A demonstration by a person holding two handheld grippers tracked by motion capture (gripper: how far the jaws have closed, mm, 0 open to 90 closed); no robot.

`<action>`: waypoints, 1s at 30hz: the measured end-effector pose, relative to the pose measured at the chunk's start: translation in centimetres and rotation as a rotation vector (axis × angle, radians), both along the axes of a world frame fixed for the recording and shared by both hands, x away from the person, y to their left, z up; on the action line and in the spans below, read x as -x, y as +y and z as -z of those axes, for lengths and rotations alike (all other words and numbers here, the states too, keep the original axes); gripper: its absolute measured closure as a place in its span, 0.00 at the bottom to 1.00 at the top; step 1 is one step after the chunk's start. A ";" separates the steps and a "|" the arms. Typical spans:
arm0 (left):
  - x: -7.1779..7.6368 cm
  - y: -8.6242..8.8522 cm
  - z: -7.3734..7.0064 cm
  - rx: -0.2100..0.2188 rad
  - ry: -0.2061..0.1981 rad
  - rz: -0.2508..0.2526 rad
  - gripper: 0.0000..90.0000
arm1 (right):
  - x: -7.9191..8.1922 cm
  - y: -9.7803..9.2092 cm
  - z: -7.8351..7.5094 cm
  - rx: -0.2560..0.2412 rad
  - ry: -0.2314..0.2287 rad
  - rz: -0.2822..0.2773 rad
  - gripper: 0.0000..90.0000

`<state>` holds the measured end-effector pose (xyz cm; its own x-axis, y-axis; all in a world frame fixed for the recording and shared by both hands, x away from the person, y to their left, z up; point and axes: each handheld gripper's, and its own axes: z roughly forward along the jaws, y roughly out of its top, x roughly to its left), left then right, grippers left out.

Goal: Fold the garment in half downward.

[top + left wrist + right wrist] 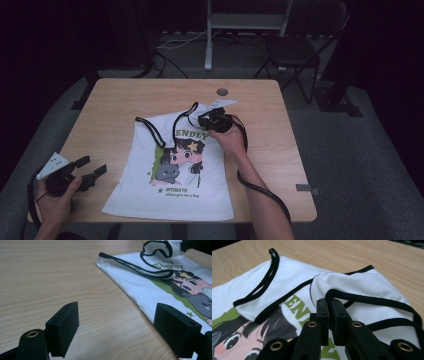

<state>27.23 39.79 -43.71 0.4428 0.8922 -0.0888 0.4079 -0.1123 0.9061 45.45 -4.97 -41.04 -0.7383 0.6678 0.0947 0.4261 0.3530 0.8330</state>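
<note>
The right gripper (pixel 329 305) has its jaws pinched tight on the black-trimmed shoulder strap (pixel 352 296) of the white tank top (pixel 172 170). The left gripper (pixel 115 325) gapes wide over bare table (pixel 50 277), the top's edge just beside one jaw.

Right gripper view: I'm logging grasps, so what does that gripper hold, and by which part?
The right gripper is shut on the white tank top, pinching its black-trimmed shoulder strap.
</note>
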 end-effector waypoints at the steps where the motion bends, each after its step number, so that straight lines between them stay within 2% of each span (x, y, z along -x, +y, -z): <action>1: 0.0 0.0 0.0 -0.001 -0.001 0.000 0.22 | 0.2 0.1 0.1 -0.001 -0.001 -0.003 0.96; 11: 0.0 0.0 0.0 -0.008 0.000 0.003 0.22 | 2.1 0.6 0.4 0.028 -0.014 -0.043 0.96; 20: 0.1 0.0 0.0 -0.007 0.000 0.001 0.22 | 3.3 1.2 1.1 0.044 -0.012 -0.082 0.95; 30: 0.1 0.0 0.0 -0.009 -0.001 0.003 0.22 | 4.6 1.5 1.1 0.063 -0.018 -0.111 0.95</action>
<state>27.17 39.77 -43.69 0.4454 0.8917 -0.0804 0.4068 -0.1216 0.9054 40.86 -3.47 -42.09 -0.8094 0.5859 0.0407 0.3662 0.4493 0.8149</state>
